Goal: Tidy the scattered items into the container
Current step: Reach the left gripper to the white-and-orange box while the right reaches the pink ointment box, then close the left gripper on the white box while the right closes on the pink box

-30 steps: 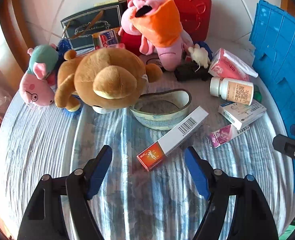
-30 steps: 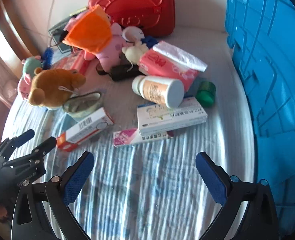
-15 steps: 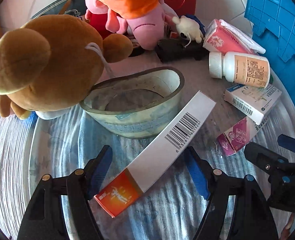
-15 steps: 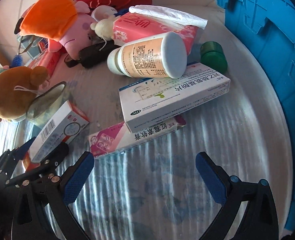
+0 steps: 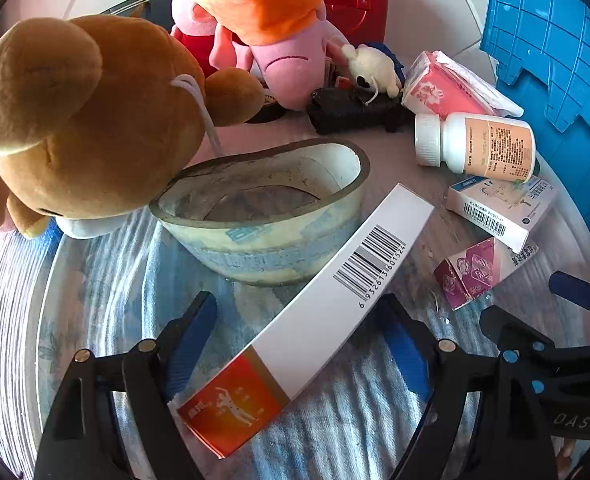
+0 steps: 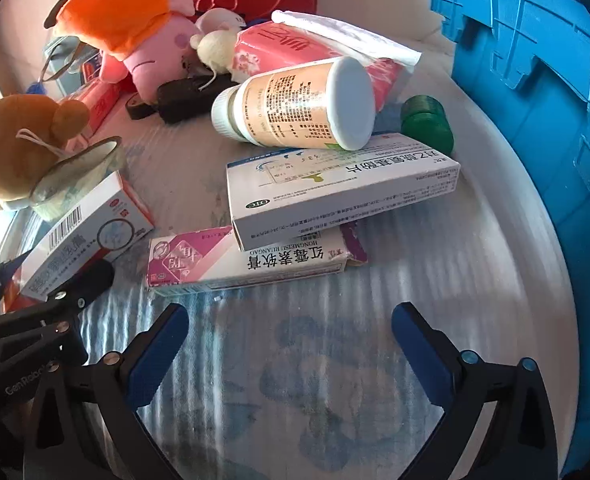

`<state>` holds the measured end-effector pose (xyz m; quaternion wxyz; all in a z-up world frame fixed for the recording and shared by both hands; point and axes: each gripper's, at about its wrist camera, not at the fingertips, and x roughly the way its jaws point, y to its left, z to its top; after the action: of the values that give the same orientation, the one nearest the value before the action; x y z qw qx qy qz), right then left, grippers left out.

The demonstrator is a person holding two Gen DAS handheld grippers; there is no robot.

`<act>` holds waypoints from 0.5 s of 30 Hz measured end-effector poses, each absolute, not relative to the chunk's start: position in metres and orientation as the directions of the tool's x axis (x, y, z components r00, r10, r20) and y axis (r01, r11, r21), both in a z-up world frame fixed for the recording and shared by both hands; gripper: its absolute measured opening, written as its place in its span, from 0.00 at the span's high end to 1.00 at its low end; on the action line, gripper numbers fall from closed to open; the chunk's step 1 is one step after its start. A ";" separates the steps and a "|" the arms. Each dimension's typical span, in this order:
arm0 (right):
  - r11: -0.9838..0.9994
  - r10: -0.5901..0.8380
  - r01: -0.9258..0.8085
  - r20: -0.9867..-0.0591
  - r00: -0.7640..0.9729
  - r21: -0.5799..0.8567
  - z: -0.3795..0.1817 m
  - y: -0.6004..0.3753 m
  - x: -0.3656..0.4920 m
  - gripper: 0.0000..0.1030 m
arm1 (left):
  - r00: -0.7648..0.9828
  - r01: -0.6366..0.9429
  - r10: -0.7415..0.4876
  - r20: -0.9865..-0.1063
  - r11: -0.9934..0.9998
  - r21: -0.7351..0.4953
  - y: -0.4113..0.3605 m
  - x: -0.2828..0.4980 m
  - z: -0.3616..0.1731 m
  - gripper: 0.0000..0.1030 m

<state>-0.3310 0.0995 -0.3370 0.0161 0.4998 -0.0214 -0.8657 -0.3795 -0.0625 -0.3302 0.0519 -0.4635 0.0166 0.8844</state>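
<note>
1. Two grippers, both spread wide, nothing pinched. Left gripper jaws have just been opening; the long white-and-orange box lies diagonally between them, pads clear of it.
2. Box leans on the tape roll; an off-square close could twist it or drag the roll.
3. Right gripper hovers short of the pink box; the white box stacked on it may slide.
4. Blue container sits right; the grippers are close and could clash.
</note>
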 end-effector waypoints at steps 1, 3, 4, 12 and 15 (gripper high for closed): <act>-0.995 -0.086 0.006 -0.857 -0.508 0.096 -0.333 0.105 -0.328 0.06 | -0.570 -0.104 0.075 -0.819 -0.994 -0.019 -0.060 -0.381 -0.332 0.20; -0.989 -0.123 -0.007 -0.835 -0.537 0.150 -0.325 0.116 -0.324 0.35 | -0.579 -0.089 0.071 -0.812 -0.996 -0.024 -0.058 -0.385 -0.332 0.28; -0.990 -0.109 -0.018 -0.830 -0.546 0.142 -0.322 0.120 -0.324 0.41 | -0.583 -0.088 0.070 -0.810 -0.996 -0.023 -0.055 -0.387 -0.332 0.31; -0.992 -0.115 0.022 -0.789 -0.604 0.127 -0.319 0.130 -0.347 0.52 | -0.577 -0.087 0.085 -0.812 -0.995 -0.043 -0.047 -0.394 -0.329 0.66; -0.982 -0.187 0.096 -0.790 -0.585 0.161 -0.324 0.129 -0.357 0.52 | -0.577 -0.066 0.071 -0.814 -0.997 -0.040 -0.044 -0.391 -0.330 0.69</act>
<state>-0.3566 0.1295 -0.3240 0.0795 0.4488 -0.0507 -0.8887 -0.3909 -0.0443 -0.3299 0.0386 -0.4582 -0.0029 0.8880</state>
